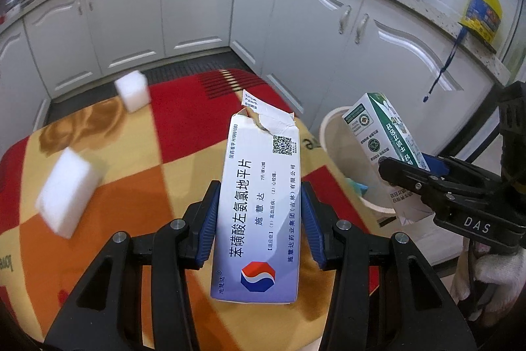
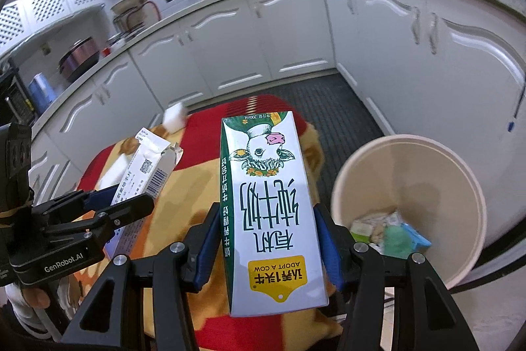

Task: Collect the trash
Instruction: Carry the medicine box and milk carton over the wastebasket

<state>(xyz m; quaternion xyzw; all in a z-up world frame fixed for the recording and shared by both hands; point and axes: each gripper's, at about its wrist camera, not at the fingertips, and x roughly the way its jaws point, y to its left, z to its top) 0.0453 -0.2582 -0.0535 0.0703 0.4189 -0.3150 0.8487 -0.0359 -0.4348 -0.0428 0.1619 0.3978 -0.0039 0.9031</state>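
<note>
Left gripper [image 1: 259, 219] clamps torn medicine box [image 1: 259, 203] above table [image 1: 138, 153] – right gripper [image 2: 268, 239] clamps milk carton [image 2: 269, 206] beside bin [image 2: 411, 173]; bin holds crumpled wrappers [image 2: 391, 232].

My left gripper [image 1: 259, 219] fills the lower centre of its own view, angled downward, its 2 blue pads clamped on something. My right gripper [image 2: 268, 239] sits likewise, jaws pressed tight. My white-gloved right hand [image 1: 496, 272] shows at lower right.
</note>
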